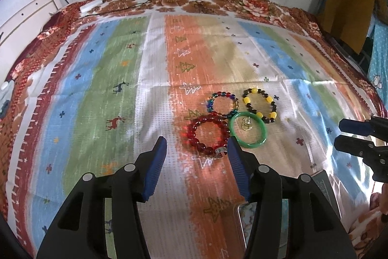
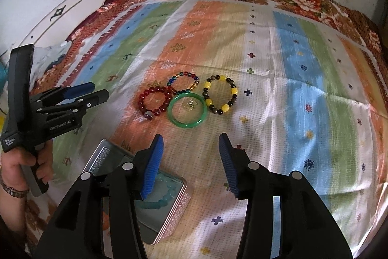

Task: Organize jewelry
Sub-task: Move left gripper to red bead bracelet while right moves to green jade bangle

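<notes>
Jewelry lies clustered on a striped, patterned bedspread (image 2: 303, 79): a red glass-bead bracelet (image 2: 153, 101) at 9 o'clock of a smooth green bangle (image 2: 188, 111), a multicoloured bead bracelet (image 2: 183, 83) at 12 o'clock, and a yellow-and-black bead bracelet (image 2: 220, 95) at 3 o'clock. A turquoise bead bracelet (image 2: 160, 198) sits inside an open silver metal tin (image 2: 174, 217). The left hand-held gripper (image 1: 197, 145) and the right hand-held gripper (image 2: 191, 145) are both spread wide, holding nothing.

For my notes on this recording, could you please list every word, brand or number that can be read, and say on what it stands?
"GenRobot.AI": white print on the side of the left gripper, seen in the right wrist view.
Small white label lower on its handle: several lines, too small to read.
Tin box, bracelets, cloth: patterns only, no text.
</notes>
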Action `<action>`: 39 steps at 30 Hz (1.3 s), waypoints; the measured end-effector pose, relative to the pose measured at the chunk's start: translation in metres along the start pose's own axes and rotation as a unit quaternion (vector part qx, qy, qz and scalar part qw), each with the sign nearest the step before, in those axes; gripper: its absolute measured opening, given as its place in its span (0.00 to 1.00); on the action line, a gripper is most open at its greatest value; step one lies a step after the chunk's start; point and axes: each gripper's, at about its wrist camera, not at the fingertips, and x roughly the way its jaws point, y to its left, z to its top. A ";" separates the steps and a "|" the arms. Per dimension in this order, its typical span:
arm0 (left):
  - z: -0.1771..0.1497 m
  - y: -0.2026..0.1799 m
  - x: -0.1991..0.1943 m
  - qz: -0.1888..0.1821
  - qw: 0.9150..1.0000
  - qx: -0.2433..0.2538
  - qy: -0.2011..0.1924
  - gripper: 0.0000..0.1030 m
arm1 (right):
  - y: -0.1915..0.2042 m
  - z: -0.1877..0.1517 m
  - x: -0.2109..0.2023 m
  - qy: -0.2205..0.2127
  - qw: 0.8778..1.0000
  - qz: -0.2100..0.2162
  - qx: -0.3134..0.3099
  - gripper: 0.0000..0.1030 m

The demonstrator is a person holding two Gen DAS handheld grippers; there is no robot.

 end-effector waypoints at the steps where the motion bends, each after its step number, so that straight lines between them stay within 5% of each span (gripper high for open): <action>1: 0.001 0.000 0.002 0.002 1.000 0.001 0.002 0.52 | 0.000 0.001 0.002 0.004 1.000 0.002 0.000 0.46; 39: 0.026 0.018 0.084 0.000 0.996 -0.006 0.089 0.56 | -0.011 0.031 0.095 0.102 0.995 0.009 0.020 0.51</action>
